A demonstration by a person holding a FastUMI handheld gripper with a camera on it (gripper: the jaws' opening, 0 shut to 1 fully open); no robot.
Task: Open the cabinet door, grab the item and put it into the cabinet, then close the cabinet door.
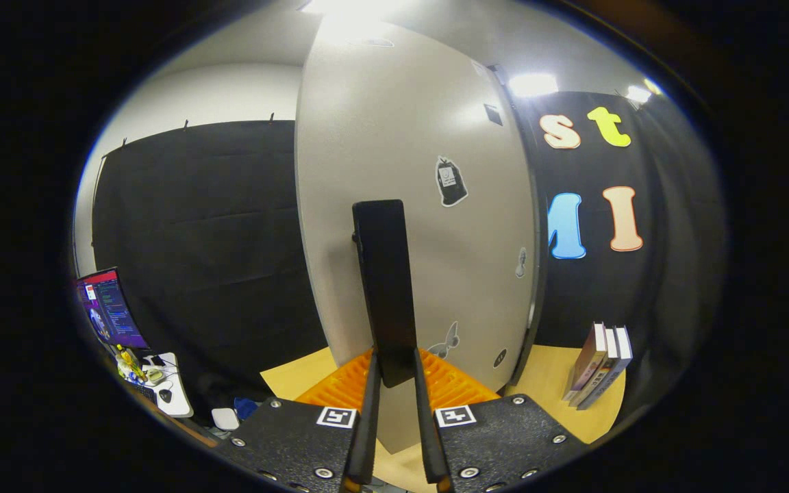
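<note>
Gripping a tall black handle [386, 287], the gripper [394, 373] has its two fingers closed in on the bar's lower end, one pressed against each side, so the claw is narrowed to the handle's width and holds it. The handle is mounted upright on the pale grey cabinet door [408, 205], which rises straight ahead of the fingers and carries several small stickers [451, 181] on its face. Below the door, just beyond the fingertips, a ribbed orange tray [340, 387] lies on the light wooden tabletop [552, 383]. To the right of the door, a few books [600, 373] lean together on that tabletop in front of the black cloth wall. Far off to the left, a lit monitor [110, 311] stands over a cluttered desk [172, 397].
</note>
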